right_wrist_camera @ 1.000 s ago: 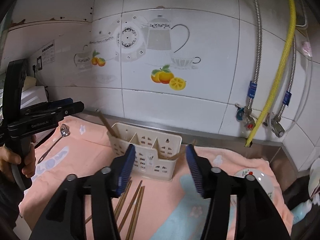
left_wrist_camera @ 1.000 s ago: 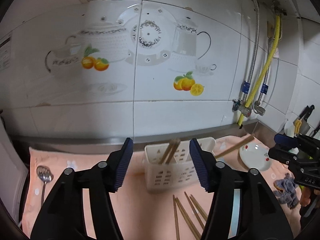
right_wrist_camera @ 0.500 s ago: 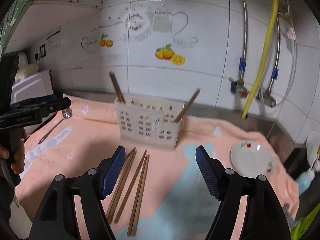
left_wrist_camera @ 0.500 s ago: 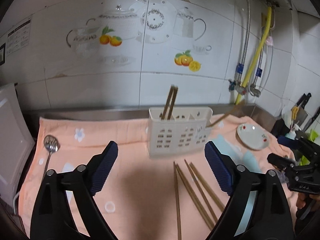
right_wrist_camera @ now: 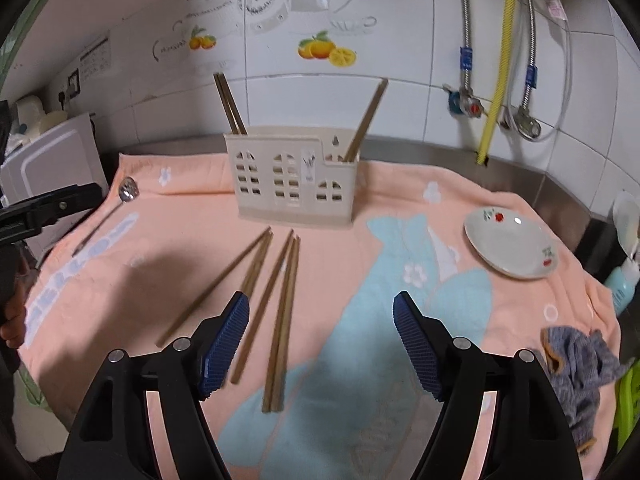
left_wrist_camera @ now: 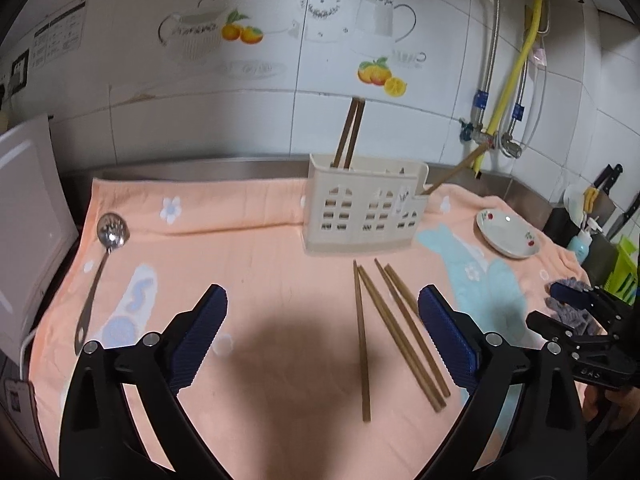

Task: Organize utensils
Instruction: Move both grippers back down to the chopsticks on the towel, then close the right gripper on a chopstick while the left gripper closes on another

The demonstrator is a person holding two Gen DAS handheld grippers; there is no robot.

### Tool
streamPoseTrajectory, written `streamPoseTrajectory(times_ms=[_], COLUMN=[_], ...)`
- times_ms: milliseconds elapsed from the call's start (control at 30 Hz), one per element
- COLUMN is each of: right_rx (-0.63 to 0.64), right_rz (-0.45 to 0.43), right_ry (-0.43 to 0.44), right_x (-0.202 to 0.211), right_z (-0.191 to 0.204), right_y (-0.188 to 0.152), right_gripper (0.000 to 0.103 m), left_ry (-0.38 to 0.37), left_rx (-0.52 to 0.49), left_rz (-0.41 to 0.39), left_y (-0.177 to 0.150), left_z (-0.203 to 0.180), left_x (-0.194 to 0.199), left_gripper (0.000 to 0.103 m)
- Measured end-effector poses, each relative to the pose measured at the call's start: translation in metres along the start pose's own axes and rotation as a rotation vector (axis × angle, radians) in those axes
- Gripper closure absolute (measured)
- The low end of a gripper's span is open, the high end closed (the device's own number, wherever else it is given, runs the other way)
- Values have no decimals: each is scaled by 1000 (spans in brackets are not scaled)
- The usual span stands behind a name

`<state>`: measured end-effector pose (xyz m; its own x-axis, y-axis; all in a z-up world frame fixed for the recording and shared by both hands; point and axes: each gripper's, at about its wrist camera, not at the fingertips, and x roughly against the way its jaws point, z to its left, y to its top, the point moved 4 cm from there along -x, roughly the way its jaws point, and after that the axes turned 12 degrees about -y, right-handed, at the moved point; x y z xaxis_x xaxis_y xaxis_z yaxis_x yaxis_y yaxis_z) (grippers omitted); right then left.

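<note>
A cream utensil holder [left_wrist_camera: 362, 210] [right_wrist_camera: 294, 178] stands at the back of the peach towel. Two chopsticks stand in its left compartment [left_wrist_camera: 349, 136] and one leans out of its right compartment [right_wrist_camera: 366, 120]. Several loose wooden chopsticks [left_wrist_camera: 394, 328] [right_wrist_camera: 264, 300] lie on the towel in front of the holder. A metal spoon [left_wrist_camera: 100, 268] [right_wrist_camera: 108, 216] lies at the left. My left gripper [left_wrist_camera: 322, 340] is open and empty, above the towel, left of the loose chopsticks. My right gripper [right_wrist_camera: 320, 344] is open and empty, just right of the chopsticks' near ends.
A white saucer with cherry print [left_wrist_camera: 507, 233] [right_wrist_camera: 510, 247] sits at the right. A grey-blue cloth [right_wrist_camera: 576, 364] lies at the front right corner. A white appliance [left_wrist_camera: 28, 216] stands at the left. Hoses and valves [right_wrist_camera: 496, 92] hang on the tiled wall.
Both grippers have pulled back and up from the holder and opened wider. The views now look down on the loose chopsticks and more of the towel.
</note>
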<state>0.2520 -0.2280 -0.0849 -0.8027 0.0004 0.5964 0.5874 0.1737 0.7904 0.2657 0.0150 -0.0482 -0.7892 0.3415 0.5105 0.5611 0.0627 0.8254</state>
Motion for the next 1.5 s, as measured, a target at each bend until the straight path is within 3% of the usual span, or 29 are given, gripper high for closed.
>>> streamPoseTrajectory(times_ms=[367, 833, 1500], right_rx=[-10, -1, 32], right_rz=[89, 189, 221], right_ry=[17, 61, 74], right_x=[-16, -47, -63], right_z=[11, 27, 40], right_y=[-43, -66, -70], right_gripper=[34, 72, 87], left_ry=[5, 28, 36], left_rx=[35, 60, 72], left_rz=[77, 117, 137], left_y=[-43, -65, -73], left_z=[3, 11, 16], left_x=[-10, -13, -17], left_gripper=[8, 8, 8])
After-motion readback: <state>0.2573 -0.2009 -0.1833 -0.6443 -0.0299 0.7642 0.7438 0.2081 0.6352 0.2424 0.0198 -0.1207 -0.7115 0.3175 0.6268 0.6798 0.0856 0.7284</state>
